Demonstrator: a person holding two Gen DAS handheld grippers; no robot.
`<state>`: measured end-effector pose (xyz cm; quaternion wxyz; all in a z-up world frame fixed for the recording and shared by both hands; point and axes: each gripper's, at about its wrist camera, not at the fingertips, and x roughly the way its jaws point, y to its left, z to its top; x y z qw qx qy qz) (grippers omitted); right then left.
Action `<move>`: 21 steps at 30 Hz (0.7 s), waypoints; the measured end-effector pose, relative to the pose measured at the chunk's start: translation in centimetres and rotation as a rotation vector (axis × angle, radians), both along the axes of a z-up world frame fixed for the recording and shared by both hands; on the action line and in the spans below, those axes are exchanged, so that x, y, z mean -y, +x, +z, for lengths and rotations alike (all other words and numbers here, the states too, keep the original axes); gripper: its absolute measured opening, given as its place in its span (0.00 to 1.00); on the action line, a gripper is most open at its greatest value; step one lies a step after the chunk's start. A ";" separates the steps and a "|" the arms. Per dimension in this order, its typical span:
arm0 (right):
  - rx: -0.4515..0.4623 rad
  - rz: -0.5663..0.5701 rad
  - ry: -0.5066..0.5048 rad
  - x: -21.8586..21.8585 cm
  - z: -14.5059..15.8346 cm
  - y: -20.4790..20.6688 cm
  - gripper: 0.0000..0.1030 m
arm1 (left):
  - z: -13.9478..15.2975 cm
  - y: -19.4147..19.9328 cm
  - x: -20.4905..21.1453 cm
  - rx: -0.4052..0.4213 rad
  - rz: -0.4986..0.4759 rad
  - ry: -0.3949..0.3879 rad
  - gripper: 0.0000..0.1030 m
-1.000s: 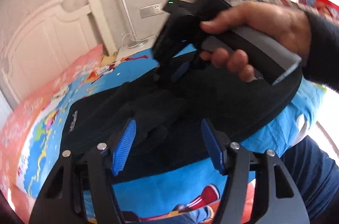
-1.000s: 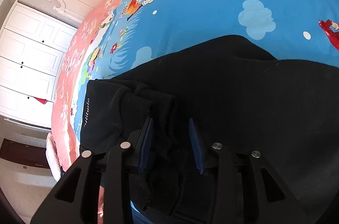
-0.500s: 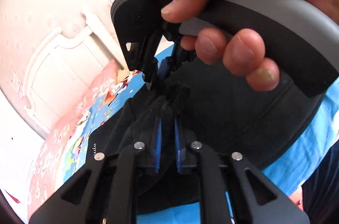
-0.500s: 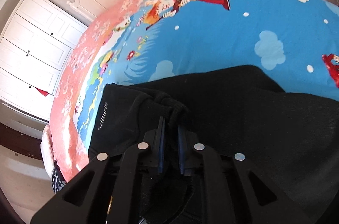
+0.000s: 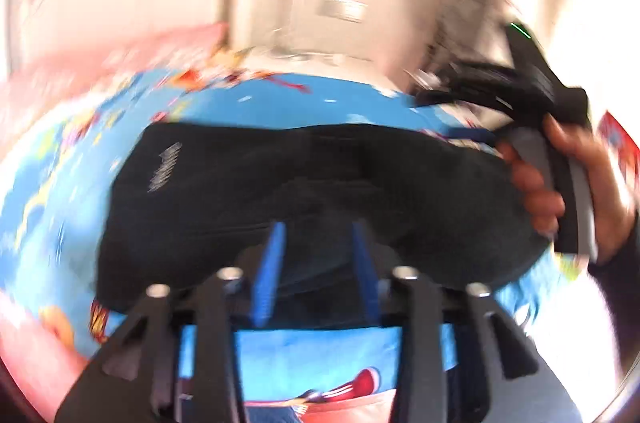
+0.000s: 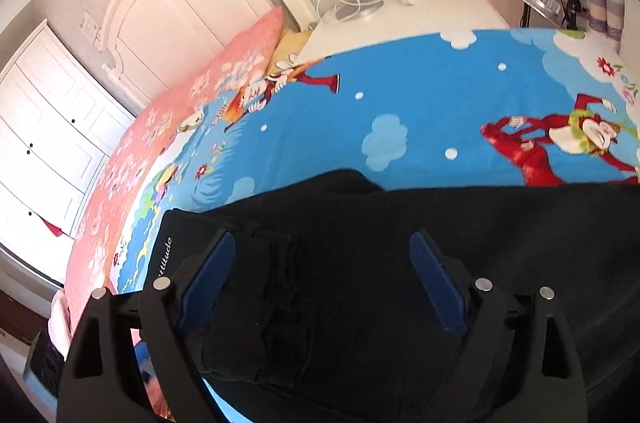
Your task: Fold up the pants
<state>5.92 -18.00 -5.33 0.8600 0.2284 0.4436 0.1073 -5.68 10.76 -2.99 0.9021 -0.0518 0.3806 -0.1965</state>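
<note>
Looking through your blurred left view, your left gripper (image 5: 316, 259) has apparently let go, fingers now parted over the black pants (image 5: 320, 183) on the bed (image 5: 312, 347). Your right gripper (image 6: 324, 287) has opened wide too, holding nothing; that fold is laid down.

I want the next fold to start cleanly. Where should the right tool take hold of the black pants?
Likely the bunched hem edge of the black pants, approached from the near side: the cloth there stands up in thick folds, while the rest lies flat on the bedsheet.
</note>
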 end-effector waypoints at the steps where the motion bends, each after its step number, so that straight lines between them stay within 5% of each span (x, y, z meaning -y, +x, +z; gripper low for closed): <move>1: -0.002 0.005 -0.002 0.3 -0.1 0.7 0.84 | 0.0 0.7 -1.5 -0.014 0.040 -0.029 0.22; 4: -0.075 -0.069 -0.003 2.7 -1.8 4.0 0.71 | -0.9 2.4 -4.0 -0.039 0.083 -0.033 0.22; 6: -0.182 -0.115 -0.082 4.3 -4.5 6.3 0.63 | -2.8 4.1 -5.8 -0.132 0.142 -0.026 0.20; 7: -0.211 -0.133 -0.153 4.6 -5.6 6.6 0.57 | -3.5 4.8 -6.9 -0.174 0.173 0.001 0.03; 8: -0.232 -0.154 -0.230 5.3 -6.6 6.6 0.55 | -2.7 5.1 -8.1 -0.159 0.189 -0.012 0.02; 12: -0.188 -0.184 -0.323 8.0 -8.6 5.1 0.54 | -0.3 4.6 -8.6 -0.049 0.122 0.013 0.34; 18: -0.160 -0.195 -0.390 9.6 -8.9 4.1 0.51 | 1.0 8.7 -6.1 -0.027 0.041 0.054 0.35; 21: -0.167 -0.200 -0.434 9.5 -9.0 4.0 0.51 | -1.0 11.0 -5.3 -0.125 0.060 0.119 0.38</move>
